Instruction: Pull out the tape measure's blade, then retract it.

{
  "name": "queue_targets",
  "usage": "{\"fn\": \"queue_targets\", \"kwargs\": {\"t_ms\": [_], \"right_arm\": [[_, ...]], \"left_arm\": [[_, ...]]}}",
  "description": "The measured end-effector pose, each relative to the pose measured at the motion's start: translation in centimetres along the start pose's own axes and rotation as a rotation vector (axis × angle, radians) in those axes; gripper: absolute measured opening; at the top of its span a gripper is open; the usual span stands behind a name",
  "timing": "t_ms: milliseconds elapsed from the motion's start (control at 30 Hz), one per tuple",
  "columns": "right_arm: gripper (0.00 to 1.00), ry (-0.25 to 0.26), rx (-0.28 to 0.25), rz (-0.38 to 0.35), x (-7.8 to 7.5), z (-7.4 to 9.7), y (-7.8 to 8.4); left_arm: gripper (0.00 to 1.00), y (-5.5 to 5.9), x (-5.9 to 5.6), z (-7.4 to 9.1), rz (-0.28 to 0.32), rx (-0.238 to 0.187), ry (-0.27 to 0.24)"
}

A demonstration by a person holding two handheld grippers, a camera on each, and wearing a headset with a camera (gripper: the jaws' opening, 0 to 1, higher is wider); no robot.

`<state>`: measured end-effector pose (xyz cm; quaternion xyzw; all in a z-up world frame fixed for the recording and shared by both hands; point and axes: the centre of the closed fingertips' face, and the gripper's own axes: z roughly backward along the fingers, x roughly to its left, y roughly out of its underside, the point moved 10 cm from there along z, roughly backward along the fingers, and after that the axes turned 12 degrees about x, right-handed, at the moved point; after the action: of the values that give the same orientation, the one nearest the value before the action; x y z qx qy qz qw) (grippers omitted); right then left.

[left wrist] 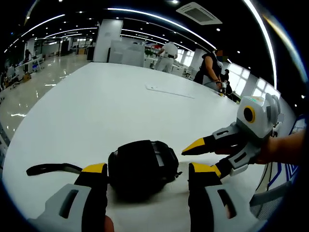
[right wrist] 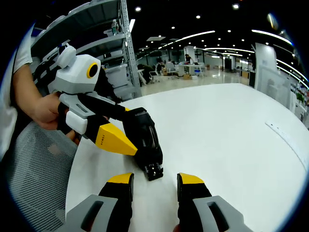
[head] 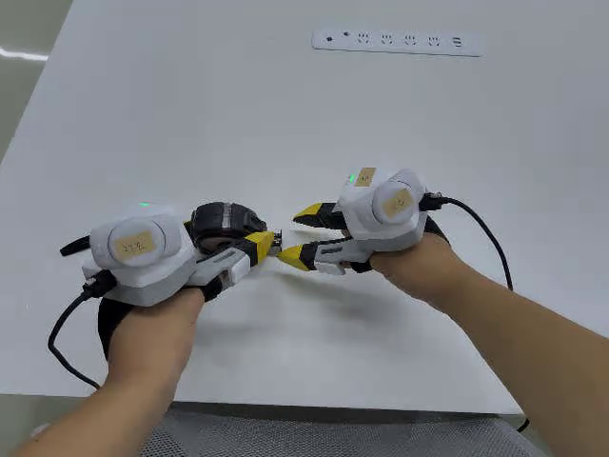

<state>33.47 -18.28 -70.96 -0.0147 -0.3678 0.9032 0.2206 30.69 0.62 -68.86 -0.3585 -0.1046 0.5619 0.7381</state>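
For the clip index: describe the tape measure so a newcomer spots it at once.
On the wide white table, look near its front edge, where the left gripper and right gripper point at each other. The tape measure lies between the left gripper's jaws: the one black, rounded case among white, yellow-tipped tools, with a black strap trailing from it.

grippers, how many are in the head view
2. The left gripper sits at the left, its open jaws either side of the black tape measure. The right gripper is at the right, jaws open, pointing at the tape measure's front end. None seems hidden.
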Motion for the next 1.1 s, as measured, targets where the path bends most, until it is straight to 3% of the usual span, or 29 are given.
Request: {"fn": "queue_targets", "kwargs": {"t_ms": [267,567,733,967,1100], "right_arm": [[0.48,0.039,-0.015,-0.054,0.9,2.2,1.0],[0.59,0.122,0.001,-0.043,1.9,5.5,2.2],[0.66,0.166,-0.021,-0.101,2.3,7.2,3.3],[0.73,0.184,-0.044,-0.145,3.3,9.0,4.8],[0.77,0.191,-0.043,-0.181,3.7,9.9,5.8]], "left_arm": [[0.68,0.2,0.4,1.1,-0.066,-0.002,0.014],[0.73,0.6,0.9,2.7,-0.119,-0.003,0.029],[0.77,0.5,1.1,3.8,-0.159,-0.001,0.034],[0.83,0.3,1.6,5.3,-0.229,-0.008,0.034],[0.86,0.6,2.1,5.8,-0.239,0.004,0.049]]}}
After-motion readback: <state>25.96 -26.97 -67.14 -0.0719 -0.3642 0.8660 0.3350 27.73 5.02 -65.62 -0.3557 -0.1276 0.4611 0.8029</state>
